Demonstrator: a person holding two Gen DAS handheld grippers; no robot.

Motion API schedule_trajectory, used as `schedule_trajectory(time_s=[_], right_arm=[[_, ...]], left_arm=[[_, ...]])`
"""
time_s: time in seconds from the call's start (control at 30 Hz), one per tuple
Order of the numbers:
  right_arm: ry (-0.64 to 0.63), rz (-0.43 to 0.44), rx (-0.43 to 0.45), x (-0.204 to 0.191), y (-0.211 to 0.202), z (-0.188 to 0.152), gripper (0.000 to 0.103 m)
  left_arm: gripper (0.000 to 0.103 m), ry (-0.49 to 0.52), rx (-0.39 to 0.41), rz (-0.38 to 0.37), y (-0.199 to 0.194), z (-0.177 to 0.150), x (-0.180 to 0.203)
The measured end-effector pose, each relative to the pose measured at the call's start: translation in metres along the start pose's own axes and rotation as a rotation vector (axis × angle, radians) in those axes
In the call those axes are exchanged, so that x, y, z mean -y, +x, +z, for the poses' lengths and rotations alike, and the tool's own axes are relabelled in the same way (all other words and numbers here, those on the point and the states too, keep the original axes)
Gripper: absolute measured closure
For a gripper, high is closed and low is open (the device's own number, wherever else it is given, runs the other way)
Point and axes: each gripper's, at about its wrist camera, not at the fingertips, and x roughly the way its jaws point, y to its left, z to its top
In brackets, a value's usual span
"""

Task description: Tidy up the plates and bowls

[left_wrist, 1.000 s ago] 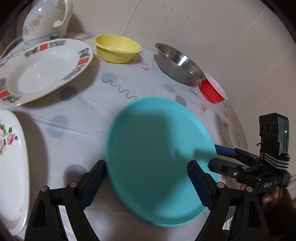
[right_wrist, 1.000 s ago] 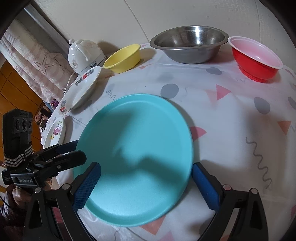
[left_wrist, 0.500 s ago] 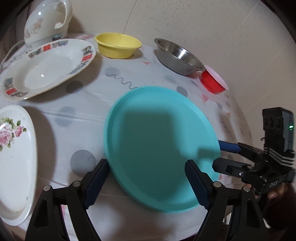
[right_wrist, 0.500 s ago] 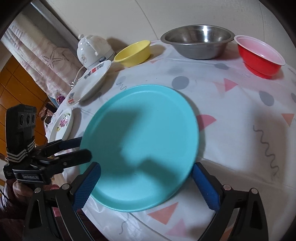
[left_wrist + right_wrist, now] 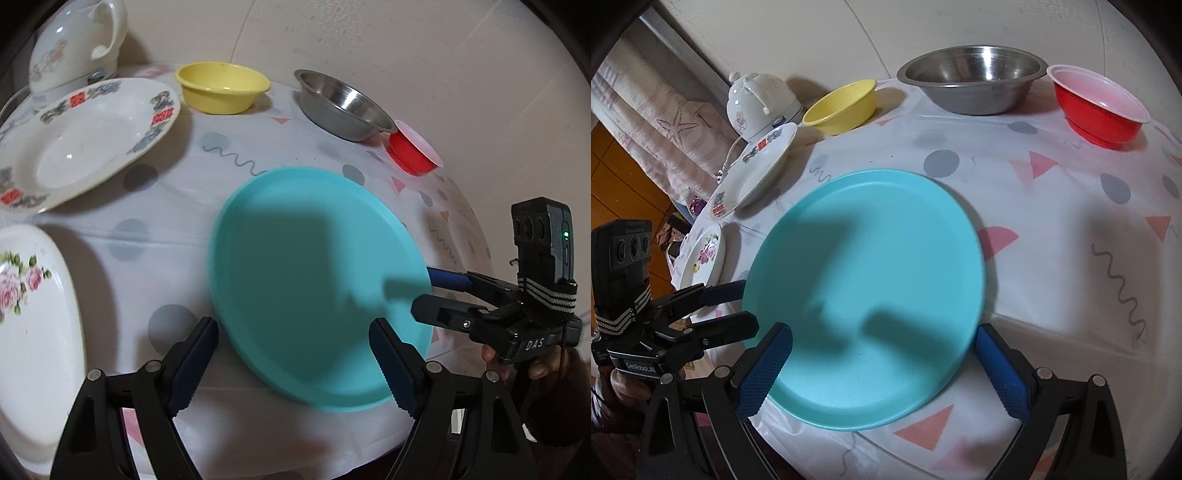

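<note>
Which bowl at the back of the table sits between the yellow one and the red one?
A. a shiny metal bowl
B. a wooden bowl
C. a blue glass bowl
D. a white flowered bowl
A: in the right wrist view the metal bowl stands at the back of the table between the yellow bowl and the red bowl.
</note>
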Motion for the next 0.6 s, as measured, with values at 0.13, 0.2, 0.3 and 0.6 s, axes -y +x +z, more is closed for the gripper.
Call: schedule_trajectory(time_s=[0.13,0.2,0.3,0.6], right_arm=[[0.040,-0.010,-0.005,-0.004,0.001,0.000,0.002],[0.033,-0.026,-0.014,-0.007,0.002,0.000,0.002],[0.072,-0.037,-0.003,-0.007,0.001,-0.003,0.002],[0.068,-0.105,0.007,-0.023,0.004,-0.002,0.003]], left_arm=[[0.019,0.035,-0.020,0.005,0.001,0.003,0.000],[0.018,0.042,-0.030,-0.010,0.000,0.004,-0.003],[0.017,0.075,-0.034,0.040,-0.004,0.007,-0.004],[0.015,0.112,-0.027,0.025,-0.011,0.007,-0.009]])
